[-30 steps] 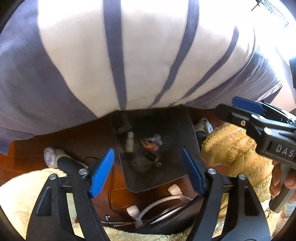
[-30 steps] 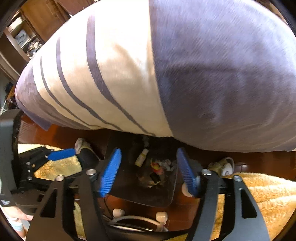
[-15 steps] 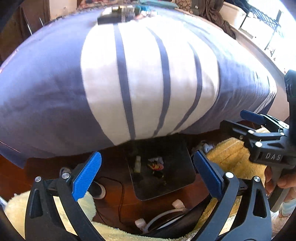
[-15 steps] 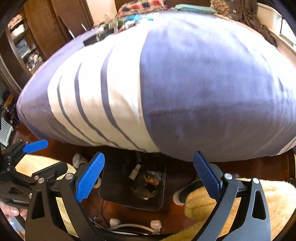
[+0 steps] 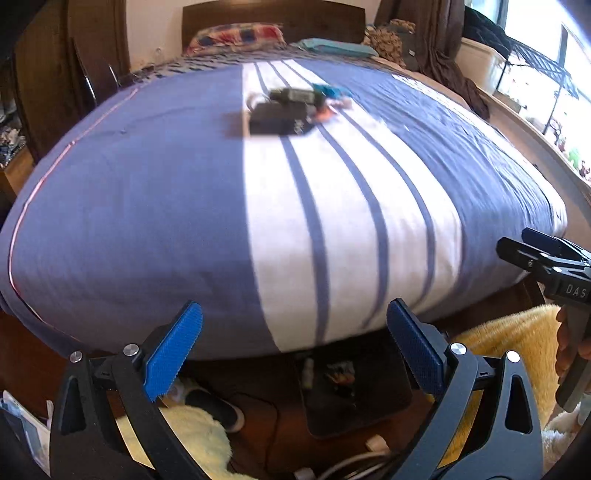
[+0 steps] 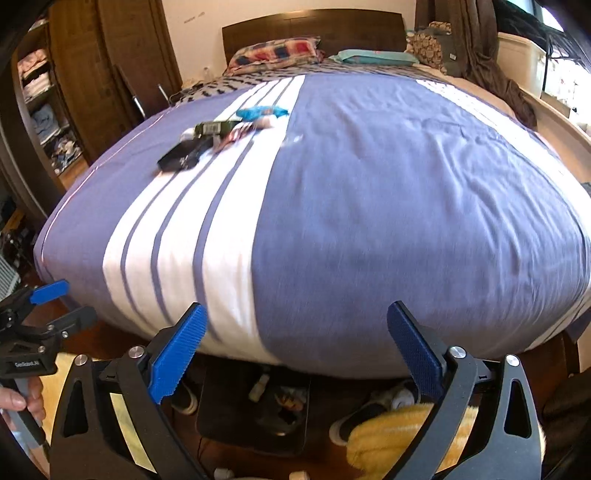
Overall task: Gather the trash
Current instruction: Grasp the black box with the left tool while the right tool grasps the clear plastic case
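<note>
Left gripper (image 5: pixel 295 354), right gripper (image 6: pixel 295 354) level (agape, empty).

"DAS" on right tongs (image 5: pixel 532 254)

I'm working in a home bedroom. Ahead of my jaws a bed (image 6: pixel 369 192) with a blue-and-white striped cover fills the view, with pillows (image 6: pixel 273 55) and a dark headboard (image 6: pixel 314 26) at its far end. Far left of the jaws, wardrobe shelves (image 6: pixel 40 110) hold folded clothes. Below the jaws lie a yellow rug (image 5: pixel 517 332) and slippers (image 6: pixel 391 398) on a wooden floor (image 5: pixel 33 354).
</note>
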Demonstrator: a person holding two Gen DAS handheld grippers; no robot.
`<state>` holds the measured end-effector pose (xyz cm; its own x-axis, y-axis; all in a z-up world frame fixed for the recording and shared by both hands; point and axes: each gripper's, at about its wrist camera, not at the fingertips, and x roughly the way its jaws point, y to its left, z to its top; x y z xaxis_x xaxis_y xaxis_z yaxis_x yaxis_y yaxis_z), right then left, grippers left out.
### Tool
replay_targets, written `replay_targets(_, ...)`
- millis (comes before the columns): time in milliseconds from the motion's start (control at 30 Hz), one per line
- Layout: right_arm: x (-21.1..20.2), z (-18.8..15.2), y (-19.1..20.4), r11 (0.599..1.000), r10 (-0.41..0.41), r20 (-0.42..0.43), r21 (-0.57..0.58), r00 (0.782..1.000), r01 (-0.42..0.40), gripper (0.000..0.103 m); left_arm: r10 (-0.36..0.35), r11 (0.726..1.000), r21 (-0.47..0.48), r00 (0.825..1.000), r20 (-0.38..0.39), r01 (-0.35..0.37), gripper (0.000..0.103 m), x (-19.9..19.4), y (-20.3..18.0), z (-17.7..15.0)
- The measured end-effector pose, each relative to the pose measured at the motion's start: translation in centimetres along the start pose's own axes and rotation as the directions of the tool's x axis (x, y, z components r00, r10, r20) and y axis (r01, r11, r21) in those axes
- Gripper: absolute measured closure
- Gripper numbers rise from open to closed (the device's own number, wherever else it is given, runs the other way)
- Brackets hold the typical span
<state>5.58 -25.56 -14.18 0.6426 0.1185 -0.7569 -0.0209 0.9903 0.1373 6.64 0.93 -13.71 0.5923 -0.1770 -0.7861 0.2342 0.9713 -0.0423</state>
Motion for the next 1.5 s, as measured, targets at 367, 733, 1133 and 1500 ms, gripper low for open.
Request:
replay_targets(367,3.2,5.5,0.1,0.999,-0.021,0.018,-0.048,1.0,0.022,0.004,0.05,0.998,-0.029,0.999,0.014,-0.05,0.008,2.4,2.8,5.4)
replay_targets(733,8.7,11.4,0.5,0.995,-0.056,0.015,-0.084,0.998,0.057,0.004,0.037,0.999,-0.021,0.999,0.002,-0.037,0.008,6.9,2.8,11.5)
replay_targets(1133,13.1,15.4,2.5,0.977,-0.065,0.017,-0.204,0.998,0.067,0.009,0.03,0.999,0.014,0.999,-0.013,-0.03,0.008,12.1,1.8,18.1)
replay_targets(1500,15.5,16.1,3.1,0.975,-0.016,-0.037,-0.224,0.999,0.007,0.039,0.017,1.0,0.016,0.997,-0.07,-0.016,0.018,16.1,2.5,18.9)
